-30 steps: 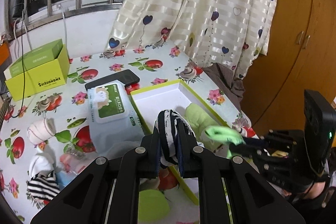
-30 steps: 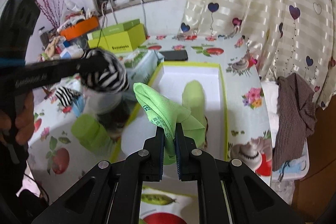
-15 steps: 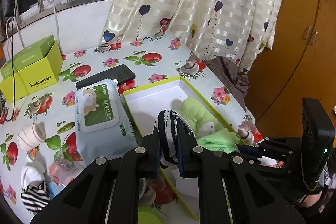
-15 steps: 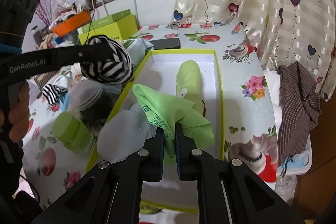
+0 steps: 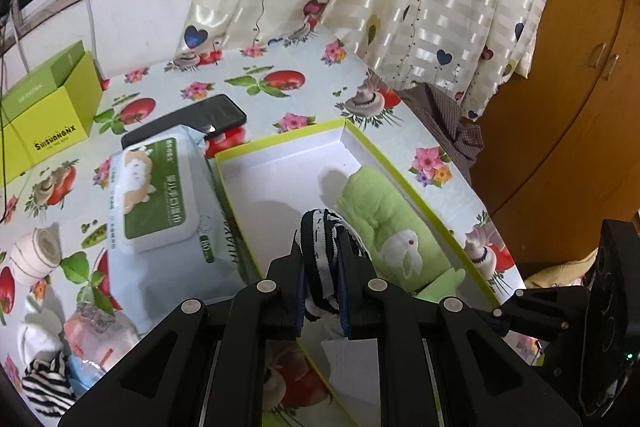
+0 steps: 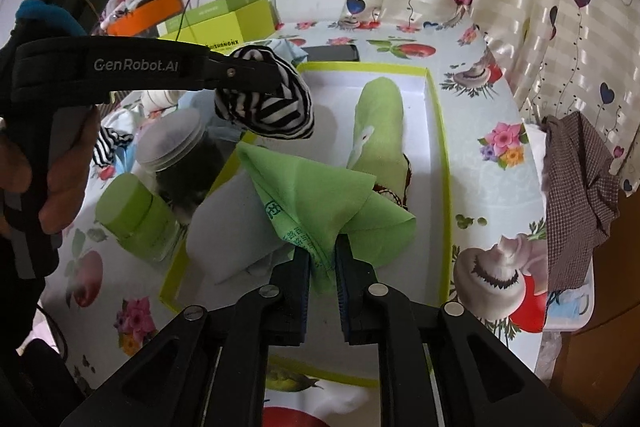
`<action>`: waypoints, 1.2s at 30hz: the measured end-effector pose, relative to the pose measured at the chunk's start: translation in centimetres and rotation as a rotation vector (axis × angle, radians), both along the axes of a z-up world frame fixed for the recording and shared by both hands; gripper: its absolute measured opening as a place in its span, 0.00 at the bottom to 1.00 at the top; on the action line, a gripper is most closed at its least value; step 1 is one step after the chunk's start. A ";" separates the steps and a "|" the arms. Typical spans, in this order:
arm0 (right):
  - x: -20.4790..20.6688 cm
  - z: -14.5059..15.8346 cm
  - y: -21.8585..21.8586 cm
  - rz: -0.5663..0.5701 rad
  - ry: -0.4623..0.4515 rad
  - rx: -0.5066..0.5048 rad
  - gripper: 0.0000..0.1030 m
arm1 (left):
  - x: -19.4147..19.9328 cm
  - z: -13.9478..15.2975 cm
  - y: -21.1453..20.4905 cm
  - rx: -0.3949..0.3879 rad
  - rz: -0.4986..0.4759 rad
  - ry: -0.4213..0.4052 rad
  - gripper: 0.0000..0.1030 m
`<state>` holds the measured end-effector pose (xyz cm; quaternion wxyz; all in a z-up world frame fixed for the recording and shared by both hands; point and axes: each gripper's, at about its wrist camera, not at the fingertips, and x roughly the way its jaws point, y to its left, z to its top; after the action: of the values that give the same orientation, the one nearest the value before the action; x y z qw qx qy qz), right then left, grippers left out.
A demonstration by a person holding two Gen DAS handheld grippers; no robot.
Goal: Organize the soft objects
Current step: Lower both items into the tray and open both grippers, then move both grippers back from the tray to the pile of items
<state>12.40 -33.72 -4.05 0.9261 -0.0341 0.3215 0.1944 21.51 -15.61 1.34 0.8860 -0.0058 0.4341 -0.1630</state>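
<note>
Step in hand: dropping two soft things into the box (image 6: 437, 155) on the table (image 5: 280, 99); both claws opening at this moment, each with its load between the jaws.

Left claw (image 5: 322, 281) low over the box floor, jaws parting narrowly around the striped sock (image 5: 318, 247); pads seemingly touching the cloth, though hard to tell from so close. Right claw (image 6: 322, 267) at the near end of the box, jaws easing apart on the green cloth (image 6: 316, 203), which fans out ahead over a pale folded thing (image 6: 228, 223) lying in the box. Already inside, along the right wall: a rolled green towel (image 5: 384, 223) with a white animal figure.

Next move, as a judgement: jaws wider until each piece falls free, then a lift straight up so no fold snags; sock best laid in the bare floor left of the towel; care needed not to cross the two claws, so near each other.

Left view only: wipes pack (image 5: 160, 187) just beside the box, phone (image 5: 184, 127) behind it, a white roll (image 5: 34, 255) and a second striped sock (image 5: 46, 383) waiting at the left edge of the table.

Right view only: the left claw from the side with the sock bunched in a ball (image 6: 268, 107), the hand (image 6: 60, 163) gripping its handle, a jar (image 6: 176, 139) and a green bottle (image 6: 132, 215) left of the box, a checked cloth (image 6: 576, 195) hanging off the table's right edge.
</note>
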 end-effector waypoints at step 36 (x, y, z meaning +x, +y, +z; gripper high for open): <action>-0.9 3.1 1.4 -0.046 -0.082 0.023 0.36 | -6.8 4.7 5.4 -0.109 0.039 -0.135 0.42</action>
<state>11.55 -32.33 -0.94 0.9430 -0.0239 0.2818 0.1752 14.68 -10.16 6.01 0.9146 -0.0515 0.3636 -0.1693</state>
